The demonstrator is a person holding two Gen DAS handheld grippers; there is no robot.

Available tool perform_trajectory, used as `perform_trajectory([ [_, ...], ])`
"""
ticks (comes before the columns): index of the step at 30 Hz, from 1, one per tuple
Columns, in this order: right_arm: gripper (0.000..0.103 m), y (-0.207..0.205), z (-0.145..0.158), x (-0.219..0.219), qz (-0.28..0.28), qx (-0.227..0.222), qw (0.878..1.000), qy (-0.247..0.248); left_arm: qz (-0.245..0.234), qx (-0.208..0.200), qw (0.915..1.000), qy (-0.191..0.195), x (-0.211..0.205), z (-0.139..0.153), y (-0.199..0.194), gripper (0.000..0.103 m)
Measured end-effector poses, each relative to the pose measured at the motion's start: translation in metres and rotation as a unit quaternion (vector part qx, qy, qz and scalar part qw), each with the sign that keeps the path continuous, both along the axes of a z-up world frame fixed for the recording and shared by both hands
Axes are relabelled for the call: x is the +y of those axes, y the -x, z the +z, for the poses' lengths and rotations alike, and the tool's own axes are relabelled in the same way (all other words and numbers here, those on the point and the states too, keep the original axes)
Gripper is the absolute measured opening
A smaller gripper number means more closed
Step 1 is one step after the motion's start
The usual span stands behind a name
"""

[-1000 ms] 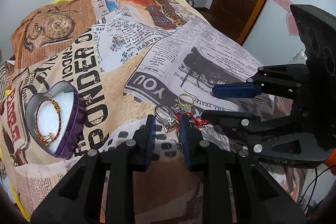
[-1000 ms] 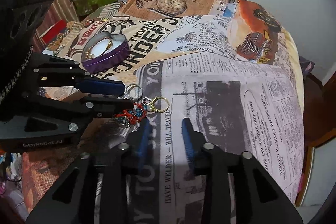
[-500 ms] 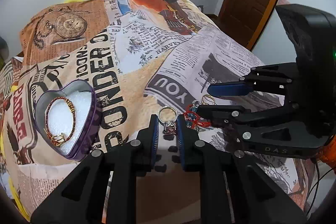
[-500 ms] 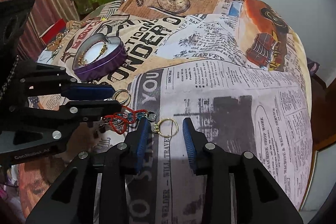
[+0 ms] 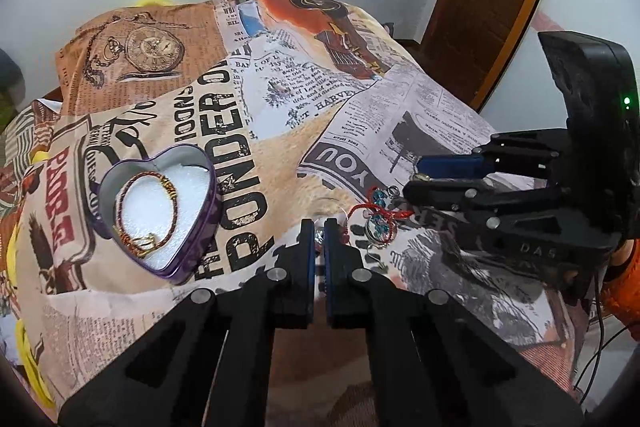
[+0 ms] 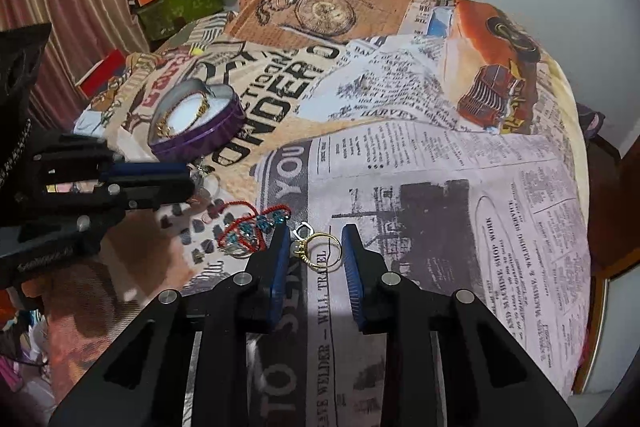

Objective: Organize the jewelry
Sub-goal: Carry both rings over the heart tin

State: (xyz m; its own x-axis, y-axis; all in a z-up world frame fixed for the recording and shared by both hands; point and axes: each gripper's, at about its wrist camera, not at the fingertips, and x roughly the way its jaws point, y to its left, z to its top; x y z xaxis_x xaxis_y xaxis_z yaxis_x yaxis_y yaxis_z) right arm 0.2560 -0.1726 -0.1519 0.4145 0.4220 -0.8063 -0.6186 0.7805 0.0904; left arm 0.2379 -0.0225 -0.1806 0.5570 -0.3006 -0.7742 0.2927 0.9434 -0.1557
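Jewelry lies scattered on a bedspread [image 5: 280, 155] printed with old newspaper pages and a pocket watch.

Left wrist view: the left gripper [image 5: 319, 227] has its blue-padded jaws drawn almost together on a small silver ring [image 5: 320, 234], only a glint of which shows in the narrow gap. Just right of it lies a red cord bracelet [image 5: 376, 219] with blue beads. To the left sits an open purple heart-shaped tin [image 5: 158, 215] with a white foam floor; a gold and dark red bracelet [image 5: 146, 211] is coiled inside. The right gripper [image 5: 420, 175] enters from the right, low over the bedspread beyond the red bracelet.

Right wrist view: the right gripper [image 6: 316, 243] has its jaws spread apart, one on either side of a gold ring [image 6: 320, 251] lying on the bedspread; whether the left pad touches it is unclear. The red bracelet [image 6: 250, 231] lies just left. The left gripper [image 6: 188, 177] reaches in from the left, blurred, near the tin [image 6: 200, 135].
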Motion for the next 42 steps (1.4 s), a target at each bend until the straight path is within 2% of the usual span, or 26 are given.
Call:
perform_trajectory([
  [8, 0.024, 0.013, 0.026, 0.0, -0.002, -0.027, 1.0, -0.012, 0.01, -0.006, 0.9999, -0.002, 0.008, 0.012, 0.008, 0.003],
  [12, 0.024, 0.018, 0.029, 0.0, -0.002, -0.029, 0.999, -0.016, 0.003, 0.012, 0.9999, 0.0, 0.006, 0.008, 0.008, 0.021],
  [13, 0.024, 0.019, 0.03, -0.001, -0.002, -0.029, 0.999, -0.015, 0.001, 0.01, 0.9999, -0.003, 0.003, 0.007, 0.009, 0.022],
  [20, 0.024, 0.019, 0.027, -0.003, -0.005, -0.026, 1.0, -0.016, -0.016, 0.013, 0.9997, -0.014, -0.016, -0.005, 0.001, 0.022],
  [24, 0.024, 0.02, 0.026, -0.003, -0.005, -0.027, 0.999, -0.016, -0.009, 0.024, 0.9996, -0.014, -0.019, -0.014, -0.008, 0.022],
  [26, 0.024, 0.02, 0.026, -0.003, -0.005, -0.028, 0.999, -0.016, 0.0, 0.026, 0.9996, -0.011, -0.017, -0.017, -0.011, 0.015],
  [27, 0.024, 0.02, 0.026, -0.003, -0.005, -0.029, 0.999, -0.015, 0.002, 0.026, 0.9996, -0.007, -0.016, -0.017, -0.011, 0.016],
  [34, 0.024, 0.02, 0.031, 0.001, -0.005, -0.03, 0.999, -0.023, 0.013, 0.006, 0.9999, -0.003, -0.003, -0.004, 0.001, 0.016],
  [42, 0.024, 0.024, 0.045, 0.025, 0.009, -0.043, 0.998, -0.038, 0.041, -0.026, 0.9988, 0.006, 0.029, 0.023, 0.016, 0.016],
])
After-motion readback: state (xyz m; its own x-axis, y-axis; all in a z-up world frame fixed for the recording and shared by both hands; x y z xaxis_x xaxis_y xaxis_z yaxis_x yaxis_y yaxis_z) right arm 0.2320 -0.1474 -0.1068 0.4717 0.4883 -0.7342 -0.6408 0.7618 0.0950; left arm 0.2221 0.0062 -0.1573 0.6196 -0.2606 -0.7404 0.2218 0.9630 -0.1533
